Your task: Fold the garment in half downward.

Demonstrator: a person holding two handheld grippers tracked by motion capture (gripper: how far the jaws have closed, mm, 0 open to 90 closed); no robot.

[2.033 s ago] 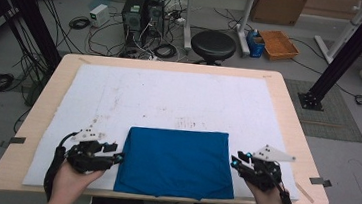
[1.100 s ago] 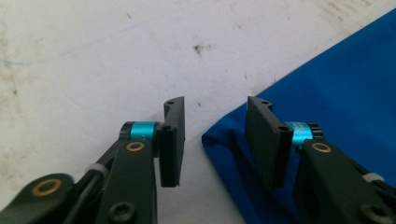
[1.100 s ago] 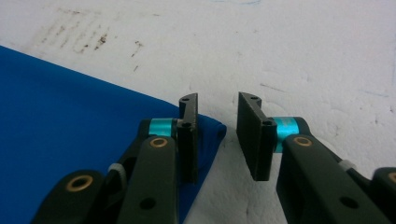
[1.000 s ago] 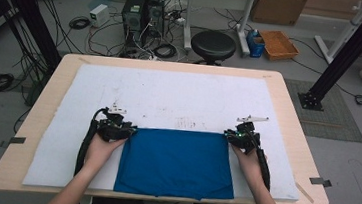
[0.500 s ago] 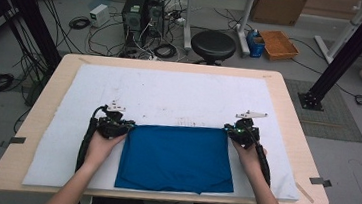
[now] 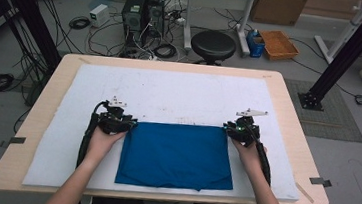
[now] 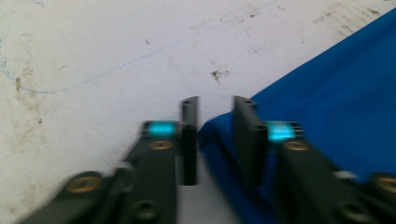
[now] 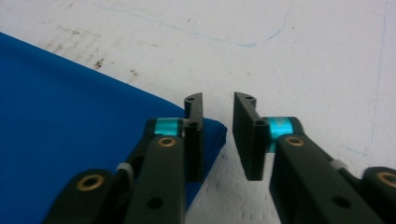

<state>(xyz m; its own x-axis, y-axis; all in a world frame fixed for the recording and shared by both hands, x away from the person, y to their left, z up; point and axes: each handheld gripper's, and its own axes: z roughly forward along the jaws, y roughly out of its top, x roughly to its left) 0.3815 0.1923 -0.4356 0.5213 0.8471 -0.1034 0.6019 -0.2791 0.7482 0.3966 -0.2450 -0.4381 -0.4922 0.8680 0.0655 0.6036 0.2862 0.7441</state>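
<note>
Cloth [image 6: 176, 154] folded on desk [image 6: 288, 110]; left tool [image 6: 127, 123] at its 10 o'clock corner, right tool [image 6: 230, 129] at 2 o'clock, both just opened, gripping nothing.

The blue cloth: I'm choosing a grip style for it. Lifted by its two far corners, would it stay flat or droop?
The blue cloth would likely droop: it lies folded flat with soft, wavy edges. It looks thin, so probably light. Pushed over the white mat, it may bunch rather than slide.

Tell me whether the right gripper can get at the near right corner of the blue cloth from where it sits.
Probably yes: the right gripper sits at the blue cloth's far right corner, and nothing lies along that edge.
</note>
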